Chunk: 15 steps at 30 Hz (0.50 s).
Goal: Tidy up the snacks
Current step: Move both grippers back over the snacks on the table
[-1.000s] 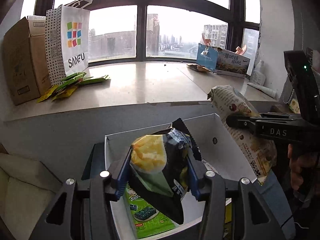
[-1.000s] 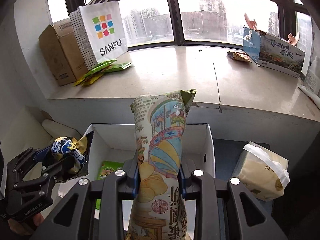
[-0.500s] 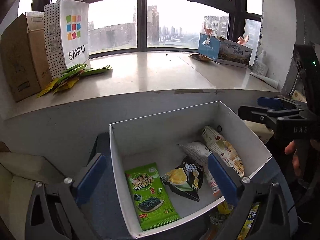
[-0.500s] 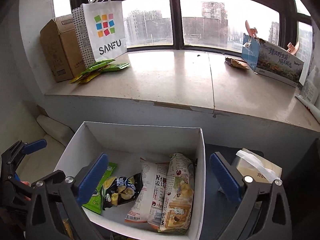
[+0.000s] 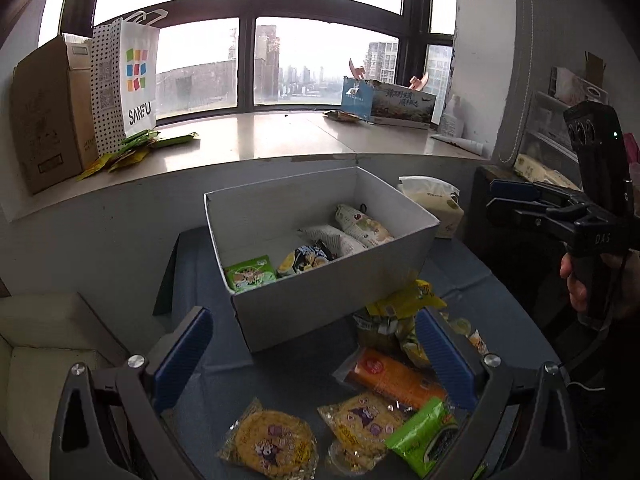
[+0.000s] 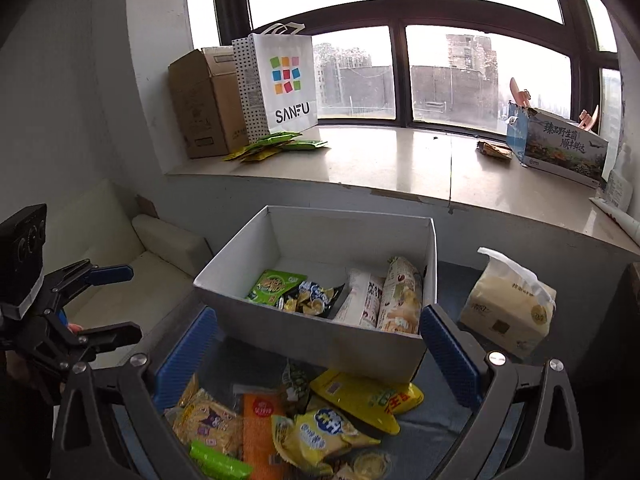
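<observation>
A white cardboard box [image 5: 332, 300] [image 6: 316, 342] stands on the blue mat. It holds a green seaweed pack [image 5: 250, 274] [image 6: 274, 286], a dark chip bag [image 5: 306, 260] [image 6: 312, 296] and two pale tall bags [image 5: 362, 226] [image 6: 400, 296]. Loose snacks lie in front of the box: an orange pack [image 5: 394, 376] [image 6: 260, 428], yellow packs [image 5: 268, 442] [image 6: 366, 398] and a green pack [image 5: 424, 436]. My left gripper [image 5: 312, 364] is open and empty above this pile. My right gripper [image 6: 316, 354] is open and empty, also seen at right in the left wrist view [image 5: 516, 204].
A tissue pack [image 5: 434, 204] [image 6: 508, 308] sits right of the box. On the window ledge [image 6: 380, 164] stand a SANFU bag [image 6: 286, 84], a brown carton [image 6: 200, 104], green sachets [image 6: 276, 146] and a printed box [image 6: 560, 146]. A white cushion [image 6: 120, 248] lies left.
Both grippers opened and dropped their bags into the box, then drew back toward me and lowered, so the loose snacks in front of the box came into view.
</observation>
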Tool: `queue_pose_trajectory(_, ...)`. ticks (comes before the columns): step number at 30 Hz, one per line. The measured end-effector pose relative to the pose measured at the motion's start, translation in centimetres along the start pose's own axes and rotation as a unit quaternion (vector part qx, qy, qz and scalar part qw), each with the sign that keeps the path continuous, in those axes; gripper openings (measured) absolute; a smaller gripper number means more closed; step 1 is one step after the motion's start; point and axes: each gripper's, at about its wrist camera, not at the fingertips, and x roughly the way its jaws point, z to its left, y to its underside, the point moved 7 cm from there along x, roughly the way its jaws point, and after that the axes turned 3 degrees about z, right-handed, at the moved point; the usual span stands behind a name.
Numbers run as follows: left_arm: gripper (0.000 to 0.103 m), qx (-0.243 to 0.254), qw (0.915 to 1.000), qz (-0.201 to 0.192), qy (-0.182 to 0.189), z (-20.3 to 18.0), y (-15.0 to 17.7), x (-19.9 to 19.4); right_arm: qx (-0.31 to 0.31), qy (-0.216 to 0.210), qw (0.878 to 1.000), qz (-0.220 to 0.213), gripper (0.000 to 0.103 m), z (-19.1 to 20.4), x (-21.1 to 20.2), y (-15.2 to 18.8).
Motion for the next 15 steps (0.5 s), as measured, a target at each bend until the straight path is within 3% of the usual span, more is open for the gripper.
queue_pose_trajectory(2,0.103,-0.016,0.9998,0.004,-0.012,-0.1,1.8,-1.1,0.005,-0.011,1.000,0.003,0.103,0.8,-1.7,2.7)
queue_pose_trajectory(6,0.103,-0.056,0.9981,-0.012,0.024,-0.6,4.0,-3.4,0.050,-0.018,0.999,0.010,0.103,1.1,-4.4,7.8)
queue_pose_trajectory(8,0.103,-0.061,0.9977,-0.016,0.025,-0.9,3.9,-3.7,0.079,-0.035,0.996,0.015,0.103,1.2,-5.3,9.6)
queue_pose_trajectory(12,0.103,-0.057,0.9977,-0.031,0.021,-1.5,3.1,-4.4,0.087,-0.014,0.996,0.016,0.103,1.6,-6.0,11.7)
queue_pose_trajectory(15,0.103,-0.046,0.9981,-0.038,0.016,-2.0,2.8,-5.0,0.075,0.000,0.996,0.054,0.103,2.7,-4.7,12.9)
